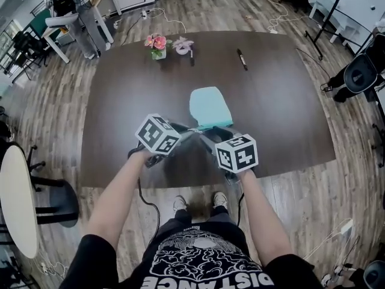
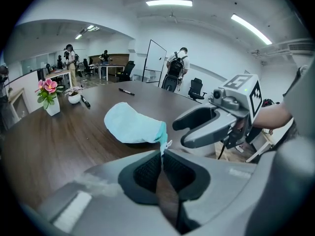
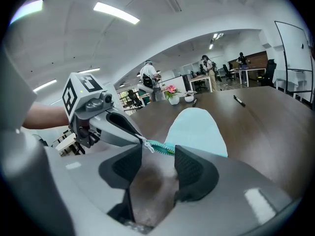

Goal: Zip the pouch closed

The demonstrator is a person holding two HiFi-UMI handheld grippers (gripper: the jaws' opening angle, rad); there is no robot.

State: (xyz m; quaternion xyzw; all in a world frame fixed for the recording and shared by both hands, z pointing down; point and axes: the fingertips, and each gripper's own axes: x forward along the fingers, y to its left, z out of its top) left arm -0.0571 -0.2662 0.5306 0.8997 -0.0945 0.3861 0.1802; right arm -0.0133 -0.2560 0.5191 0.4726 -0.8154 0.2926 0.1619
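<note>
A light teal pouch (image 1: 210, 106) lies on the dark brown table (image 1: 126, 101), just beyond both grippers. My left gripper (image 1: 191, 131) is shut on the near end of the pouch; in the left gripper view (image 2: 162, 154) its pads pinch a thin strip of teal fabric (image 2: 161, 136). My right gripper (image 1: 207, 137) comes in from the right. In the right gripper view (image 3: 158, 150) its jaws stand apart, and the teal zipper end (image 3: 161, 148) with its white pull (image 3: 146, 145) lies between the pads, untouched. The pouch body (image 3: 197, 129) extends away behind them.
At the table's far edge stand a small pot of pink flowers (image 1: 157, 46) and a small white pot (image 1: 182, 44). Two black markers (image 1: 241, 59) (image 1: 192, 56) lie nearby. A black chair (image 1: 360, 72) is at the right, a round white table (image 1: 15, 197) at the left.
</note>
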